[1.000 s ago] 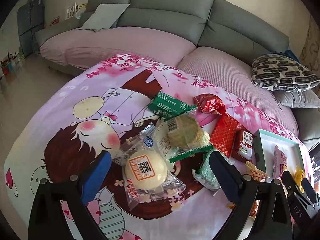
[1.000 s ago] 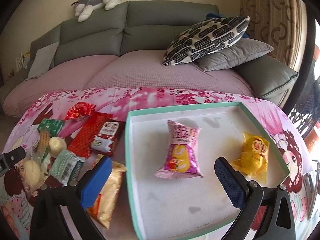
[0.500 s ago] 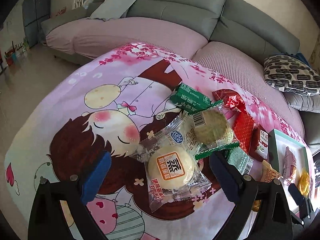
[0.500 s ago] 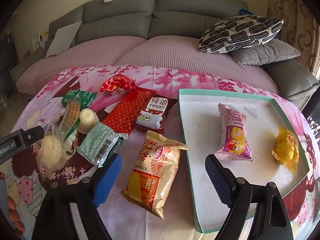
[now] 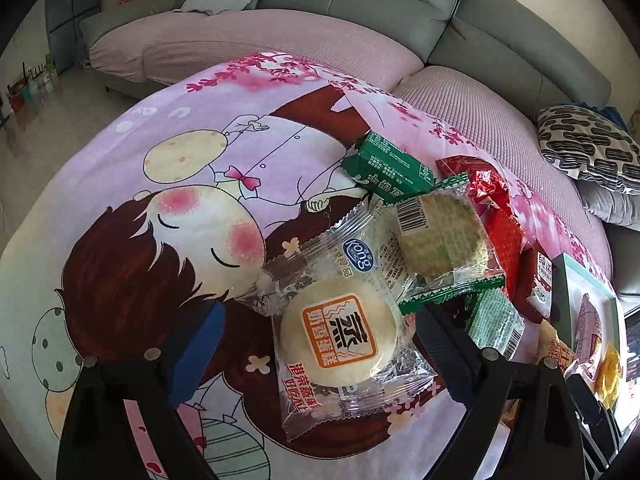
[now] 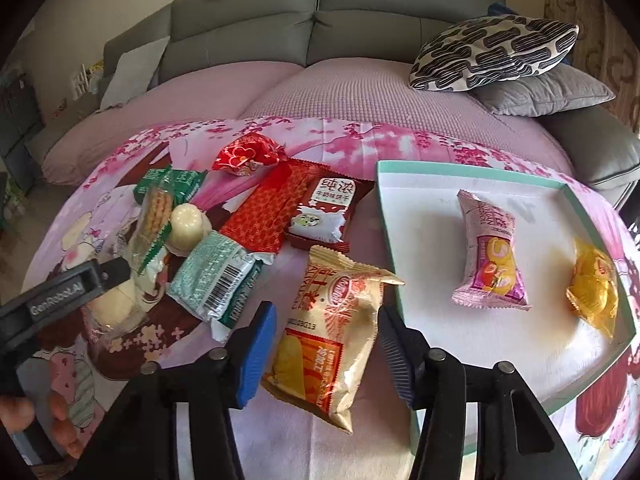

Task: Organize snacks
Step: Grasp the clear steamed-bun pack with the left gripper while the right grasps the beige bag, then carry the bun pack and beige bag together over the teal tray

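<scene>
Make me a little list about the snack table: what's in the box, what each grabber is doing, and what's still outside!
in the box: pink snack packet and yellow snack packet, lying apart in the teal-rimmed box
right gripper: jaws closing either side of the beige snack bag, which lies left of the box
left gripper: jaws closing, still wide, around the round bun in clear wrap
still outside: green packet, red wrapped candy, red flat packets, pale green packet
surface: pink cartoon cloth
</scene>
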Available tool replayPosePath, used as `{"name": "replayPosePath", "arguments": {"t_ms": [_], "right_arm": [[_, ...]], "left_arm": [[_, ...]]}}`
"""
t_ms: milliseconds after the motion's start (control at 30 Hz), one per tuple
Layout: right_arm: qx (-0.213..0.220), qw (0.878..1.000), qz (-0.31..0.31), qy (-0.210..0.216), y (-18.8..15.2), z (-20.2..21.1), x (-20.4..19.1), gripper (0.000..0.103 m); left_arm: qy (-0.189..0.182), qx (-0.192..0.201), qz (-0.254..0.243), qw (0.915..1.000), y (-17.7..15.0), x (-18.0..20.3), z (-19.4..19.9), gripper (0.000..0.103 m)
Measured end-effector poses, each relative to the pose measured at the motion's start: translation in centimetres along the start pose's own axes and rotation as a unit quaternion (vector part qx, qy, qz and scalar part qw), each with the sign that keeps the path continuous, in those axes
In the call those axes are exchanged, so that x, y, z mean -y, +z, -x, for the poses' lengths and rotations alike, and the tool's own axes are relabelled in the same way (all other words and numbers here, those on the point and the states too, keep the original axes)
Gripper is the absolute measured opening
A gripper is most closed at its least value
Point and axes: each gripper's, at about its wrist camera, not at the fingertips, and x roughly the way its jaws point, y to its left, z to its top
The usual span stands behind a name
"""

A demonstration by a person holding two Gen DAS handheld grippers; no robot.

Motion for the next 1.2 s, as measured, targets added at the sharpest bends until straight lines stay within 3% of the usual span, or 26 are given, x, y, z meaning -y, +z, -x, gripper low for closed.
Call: {"name": "replayPosePath", "arguments": {"t_ms": [333, 500, 933, 1200], "right_arm": [[-0.02, 0.999, 0.021, -0.022, -0.5, -1.7, -0.8, 0.055], [-0.042, 0.999, 0.013, -0.005, -0.9, -3.2, -0.6, 0.048], [-0.034, 0.999, 0.008, 0.001, -0.7, -2.9, -0.3, 0.045], [-0.016, 1.0, -0.007, 0.014, -0.2, -1.2, 0.3, 0.045]], "left_arm": [[-0.023, -0.024, 0.008, 0.9994, -0.2, 0.2, -1.1, 0.067], [-0.017, -0.023, 0.006, 0.9996, -0.1, 0.4, -1.3, 0.066], [-0.026, -0.014, 0.028, 0.9992, 0.2, -0.2, -0.9, 0.058], [-0.037, 0.019, 0.035, 0.9985, 0.7, -0.5, 1.6, 0.057]]}}
